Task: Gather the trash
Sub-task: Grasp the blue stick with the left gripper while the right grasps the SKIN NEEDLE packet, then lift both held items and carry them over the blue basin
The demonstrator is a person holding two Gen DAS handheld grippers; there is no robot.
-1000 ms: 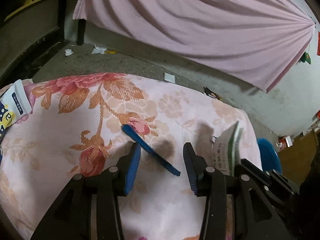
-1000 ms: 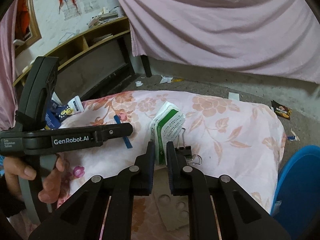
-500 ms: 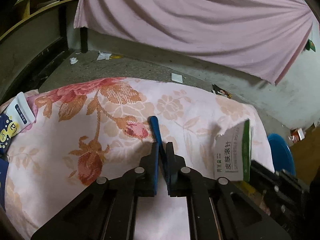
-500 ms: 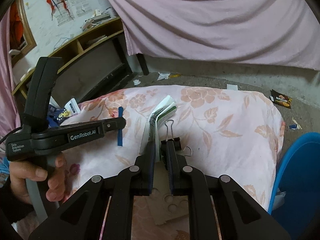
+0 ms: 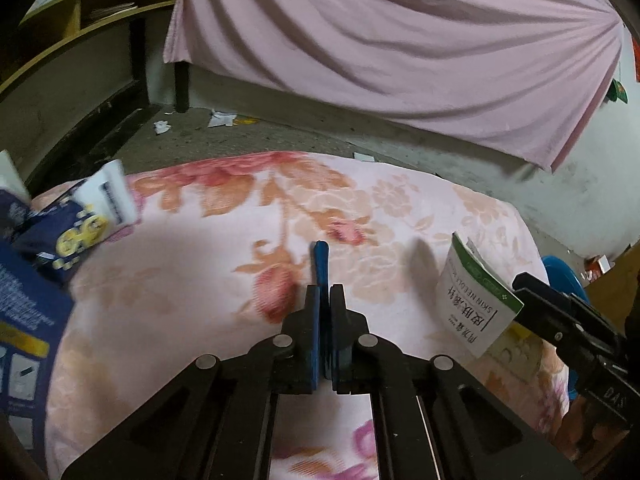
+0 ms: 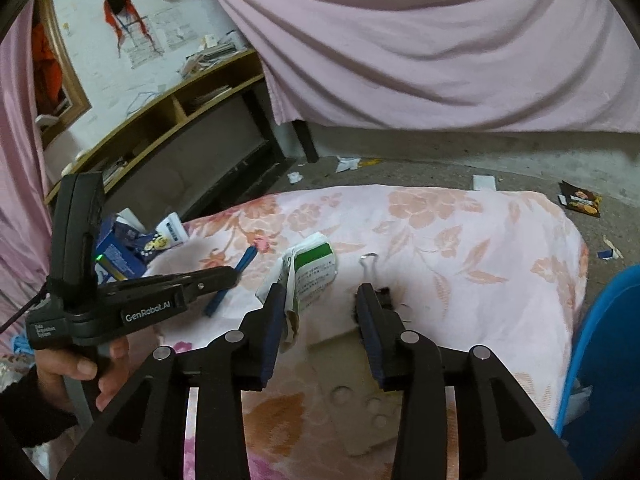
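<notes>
Left gripper [image 5: 325, 300] fingers pinching blue strip [image 5: 321, 262]. Right gripper [image 6: 322, 300] fingers spreading; green-white packet [image 6: 314, 276] against its left finger, binder clip [image 6: 370, 264] beside packet.

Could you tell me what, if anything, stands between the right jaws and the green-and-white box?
Nothing visible: the green-and-white box sits just ahead of the right gripper, against its left jaw, as the jaws are opening.

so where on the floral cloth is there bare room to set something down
Free: the far right of the floral cloth, beyond the binder clip. Crowded: the near left, around the blue stick, green-and-white packet and blue boxes.
</notes>
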